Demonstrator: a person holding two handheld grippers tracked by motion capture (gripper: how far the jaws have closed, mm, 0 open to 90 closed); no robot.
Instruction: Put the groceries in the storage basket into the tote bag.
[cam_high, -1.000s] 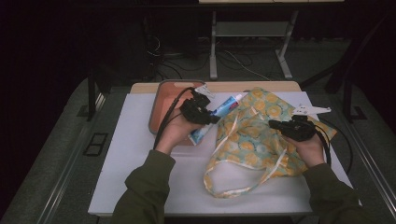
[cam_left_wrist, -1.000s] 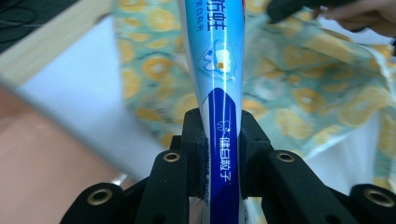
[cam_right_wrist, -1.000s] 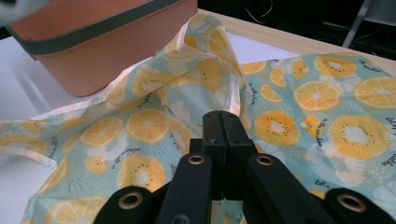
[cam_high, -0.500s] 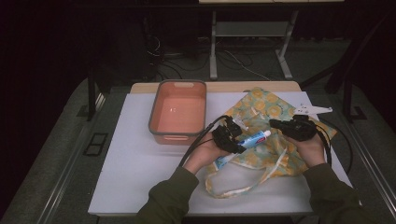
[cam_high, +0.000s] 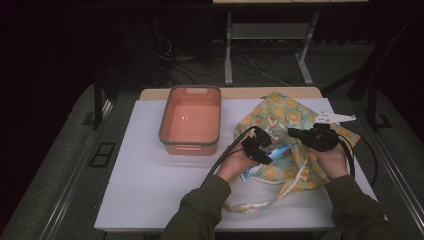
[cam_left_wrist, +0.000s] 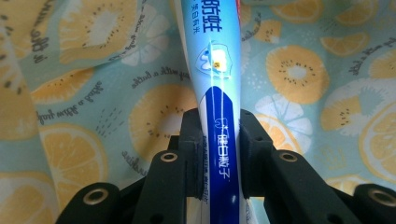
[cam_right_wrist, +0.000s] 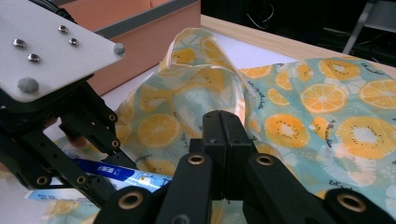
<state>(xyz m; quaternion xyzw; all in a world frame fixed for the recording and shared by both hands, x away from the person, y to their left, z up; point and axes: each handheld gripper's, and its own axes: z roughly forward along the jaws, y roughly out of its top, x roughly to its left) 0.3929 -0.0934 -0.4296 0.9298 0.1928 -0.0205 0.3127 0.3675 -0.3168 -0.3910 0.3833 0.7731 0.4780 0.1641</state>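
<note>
Toothpaste tube (cam_left_wrist: 219, 93), blue and white with printed characters, lies over the fruit-print cloth bag (cam_high: 295, 150) near the middle of the white surface (cam_high: 140, 185), pointing from the left gripper toward the right one.

At the left of the high view stands an orange bin (cam_high: 191, 121) with a grey rim, near the far edge of the surface and well apart from the bag.

Next comes the left gripper (cam_high: 259, 148), held in the person's left hand (cam_high: 235, 162). In its own view the black fingers (cam_left_wrist: 191, 154) are clamped on the lower part of the tube, one on each side, with the bag's orange-slice pattern beneath.

Farther right, the right gripper (cam_right_wrist: 223, 140) rests over the bag, held by the right hand (cam_high: 334, 159). Its fingers are pressed together, and a raised fold of the cloth stands just beyond their tips; I cannot tell whether any cloth is caught between them. A white three-cornered plate (cam_high: 334, 118) sits on top of this gripper.
</note>
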